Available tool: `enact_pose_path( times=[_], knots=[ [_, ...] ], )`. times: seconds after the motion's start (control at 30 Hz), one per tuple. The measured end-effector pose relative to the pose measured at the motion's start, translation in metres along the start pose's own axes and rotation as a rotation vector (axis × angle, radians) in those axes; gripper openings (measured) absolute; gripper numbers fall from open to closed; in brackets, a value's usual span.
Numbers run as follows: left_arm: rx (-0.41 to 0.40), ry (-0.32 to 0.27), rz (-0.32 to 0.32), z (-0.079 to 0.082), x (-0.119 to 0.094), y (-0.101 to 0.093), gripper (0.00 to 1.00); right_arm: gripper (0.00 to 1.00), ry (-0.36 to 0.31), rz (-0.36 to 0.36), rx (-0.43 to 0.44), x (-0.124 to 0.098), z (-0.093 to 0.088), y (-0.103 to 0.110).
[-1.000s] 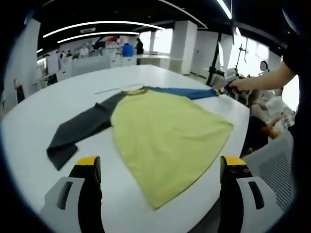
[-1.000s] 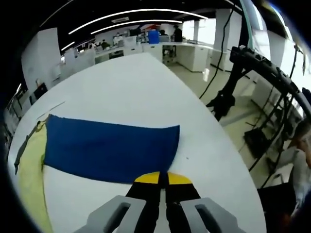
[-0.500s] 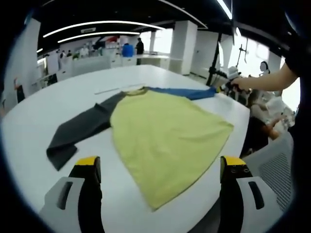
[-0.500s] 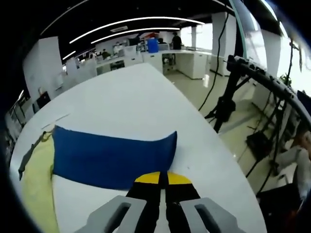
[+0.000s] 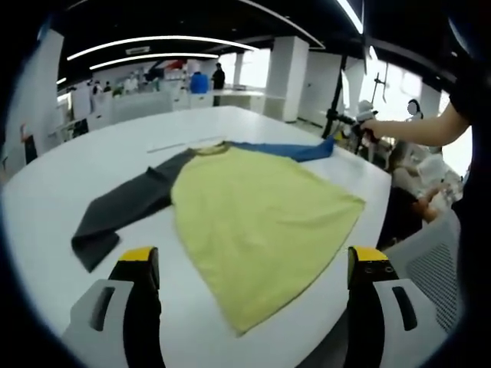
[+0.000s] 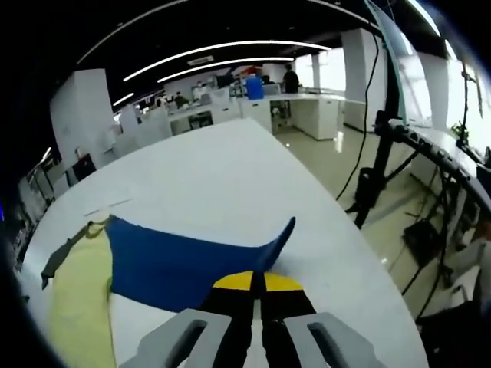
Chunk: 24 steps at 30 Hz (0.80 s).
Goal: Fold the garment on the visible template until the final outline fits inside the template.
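Garment (image 5: 257, 222): a yellow-bodied shirt lying spread on the white desk (image 5: 61, 184). Its dark grey sleeve (image 5: 123, 211) extends flat toward one side. Its blue sleeve (image 6: 188, 261) extends toward the opposite side, near the desk's edge.

Right tool (image 6: 257, 282): jaws pressed together on the cuff edge of the blue sleeve. In the right gripper view the cuff corner is raised off the desk and curls upward; the rest of the sleeve lies flat. In the left gripper view this tool (image 5: 360, 130) is seen at the far desk edge, held by a person's hand (image 5: 370, 126).

Left tool (image 5: 253, 264): jaws wide apart, holding nothing, positioned above the near hem of the yellow body.

Clearance: bare desk surface lies beyond the blue sleeve and around the grey sleeve. The yellow hem reaches close to the desk edge on the person's side.
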<state>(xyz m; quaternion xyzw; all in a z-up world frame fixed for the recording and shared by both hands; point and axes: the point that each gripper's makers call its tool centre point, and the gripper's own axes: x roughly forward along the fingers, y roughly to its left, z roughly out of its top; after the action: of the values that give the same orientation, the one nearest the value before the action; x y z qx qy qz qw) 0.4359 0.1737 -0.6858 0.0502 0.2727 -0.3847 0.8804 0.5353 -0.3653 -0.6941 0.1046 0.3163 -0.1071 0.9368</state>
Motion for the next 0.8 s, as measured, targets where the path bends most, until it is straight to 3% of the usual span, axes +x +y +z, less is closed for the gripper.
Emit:
enact_pose_path(
  times=[0.53, 0.8],
  knots=[
    [0.005, -0.007, -0.003, 0.000, -0.003, -0.001, 0.99, 0.00, -0.071, 0.104, -0.030, -0.007, 0.020, 0.057],
    [0.004, -0.022, -0.011, 0.003, -0.004, -0.003, 0.99, 0.00, -0.049, 0.161, -0.068, -0.007, 0.018, 0.084]
  ],
)
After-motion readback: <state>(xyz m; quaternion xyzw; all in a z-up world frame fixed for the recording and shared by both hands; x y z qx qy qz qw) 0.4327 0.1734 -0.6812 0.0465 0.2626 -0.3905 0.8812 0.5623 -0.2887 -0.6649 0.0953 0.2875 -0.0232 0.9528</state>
